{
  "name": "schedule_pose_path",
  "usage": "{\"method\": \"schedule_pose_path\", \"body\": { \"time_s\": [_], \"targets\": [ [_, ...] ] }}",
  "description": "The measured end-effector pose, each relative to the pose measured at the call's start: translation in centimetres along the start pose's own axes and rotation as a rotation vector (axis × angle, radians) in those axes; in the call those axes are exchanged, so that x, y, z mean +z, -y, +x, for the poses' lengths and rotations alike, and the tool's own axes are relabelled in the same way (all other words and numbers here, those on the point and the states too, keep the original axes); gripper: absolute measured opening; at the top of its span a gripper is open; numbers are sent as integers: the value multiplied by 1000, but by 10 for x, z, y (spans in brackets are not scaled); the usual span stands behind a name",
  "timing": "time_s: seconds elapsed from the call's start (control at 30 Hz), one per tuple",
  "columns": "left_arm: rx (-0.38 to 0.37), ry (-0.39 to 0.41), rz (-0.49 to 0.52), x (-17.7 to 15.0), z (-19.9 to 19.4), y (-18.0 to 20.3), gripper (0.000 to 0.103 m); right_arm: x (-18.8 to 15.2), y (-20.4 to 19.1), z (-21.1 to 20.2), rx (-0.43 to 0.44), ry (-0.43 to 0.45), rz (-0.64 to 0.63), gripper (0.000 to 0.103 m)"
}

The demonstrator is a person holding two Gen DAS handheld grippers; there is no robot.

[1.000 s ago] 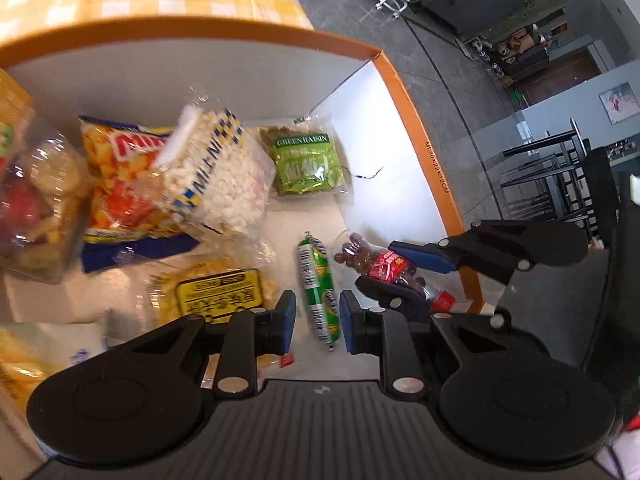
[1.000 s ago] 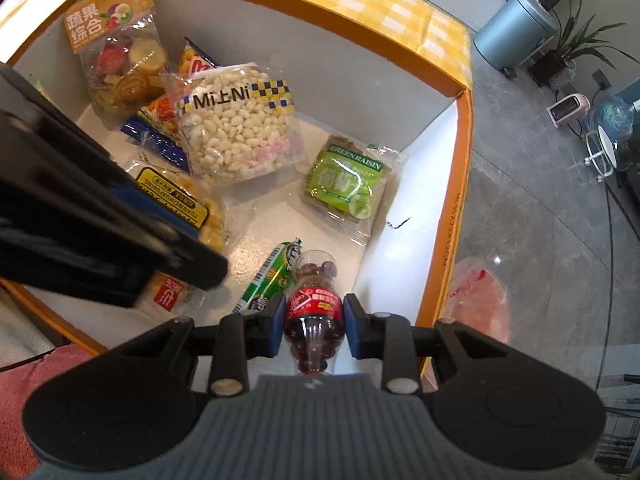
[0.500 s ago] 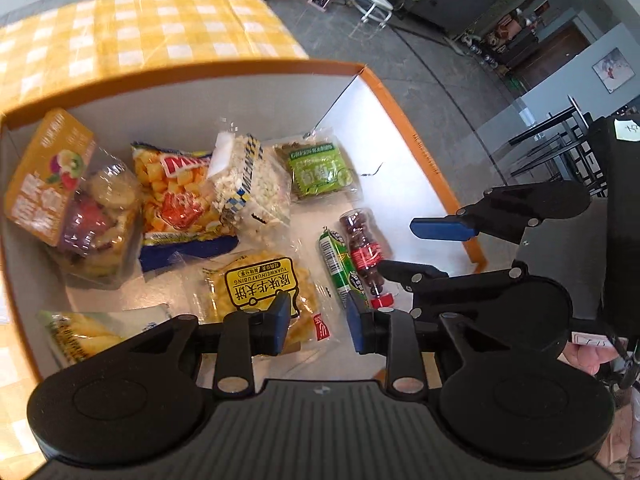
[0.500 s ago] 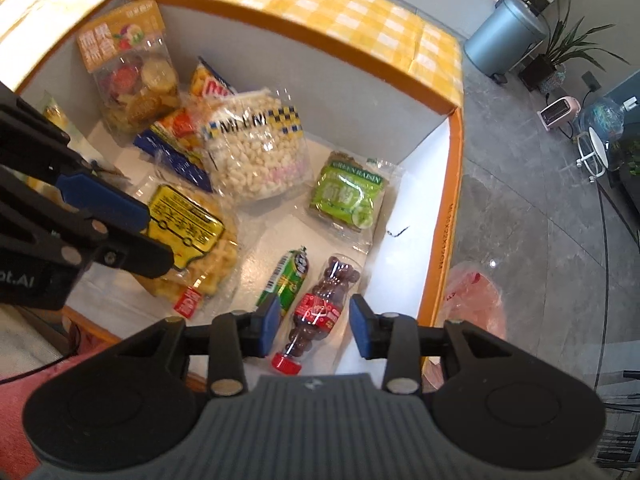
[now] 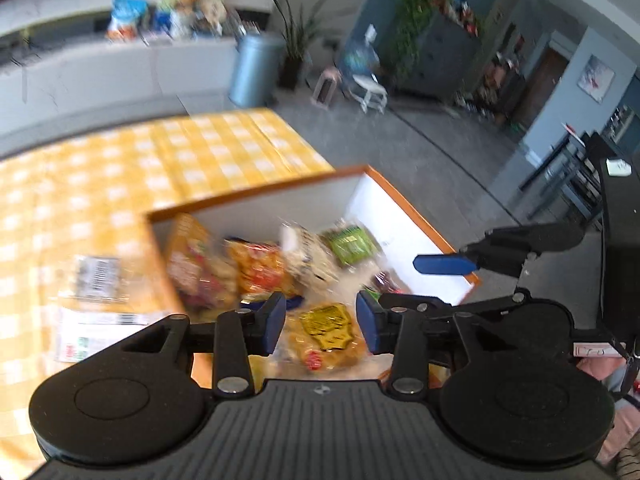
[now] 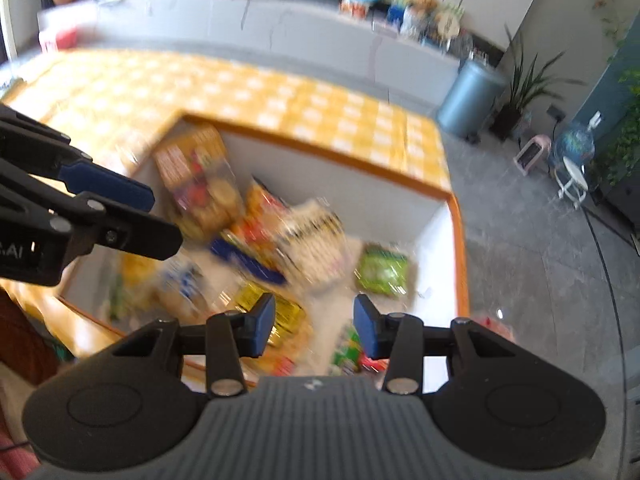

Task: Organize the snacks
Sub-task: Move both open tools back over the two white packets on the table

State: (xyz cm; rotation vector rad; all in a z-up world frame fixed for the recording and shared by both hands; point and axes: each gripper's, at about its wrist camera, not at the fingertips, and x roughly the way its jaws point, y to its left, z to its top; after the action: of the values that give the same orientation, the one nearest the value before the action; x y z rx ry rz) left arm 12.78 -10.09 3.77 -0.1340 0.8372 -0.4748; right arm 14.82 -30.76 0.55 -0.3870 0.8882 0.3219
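Observation:
A white box with an orange rim (image 5: 256, 196) (image 6: 320, 148) holds several snack packs, all blurred. Among them are a green raisin packet (image 5: 350, 245) (image 6: 382, 268), a yellow-label packet (image 5: 326, 326) (image 6: 276, 312) and a white puffed-snack bag (image 6: 312, 240). A small cola bottle (image 5: 384, 282) lies by the box's right wall, mostly hidden. My left gripper (image 5: 320, 320) hangs above the box's near side, its jaws opening with nothing between them. My right gripper (image 6: 314, 330) hovers beside it, jaws also opening and empty. The right one's blue pad (image 5: 444, 266) shows in the left wrist view.
The box sits on a yellow checked tablecloth (image 5: 120, 168) at the table's right corner. Grey floor lies to the right, with a blue-grey bin (image 6: 470, 96) and a plant behind. A counter with snack bags (image 6: 400, 4) runs along the back. Black chairs (image 5: 580, 184) stand far right.
Both grippers rose and drew back out of the box. The right one let go of the cola bottle, which now lies in the box. The left jaws went from nearly shut to apart.

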Motion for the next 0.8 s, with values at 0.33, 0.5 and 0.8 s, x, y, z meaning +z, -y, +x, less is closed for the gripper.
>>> {"method": "schedule_pose_path", "body": {
  "time_s": [0.33, 0.5, 0.8],
  "targets": [
    [137, 182, -7, -34, -71, -48, 54, 6, -65, -23, 132, 209, 167, 48],
    [243, 224, -43, -53, -91, -81, 56, 6, -105, -27, 178, 283, 277, 54],
    [292, 218, -152, -86, -97, -132, 56, -3, -180, -16, 118, 408, 323, 56]
  ]
}}
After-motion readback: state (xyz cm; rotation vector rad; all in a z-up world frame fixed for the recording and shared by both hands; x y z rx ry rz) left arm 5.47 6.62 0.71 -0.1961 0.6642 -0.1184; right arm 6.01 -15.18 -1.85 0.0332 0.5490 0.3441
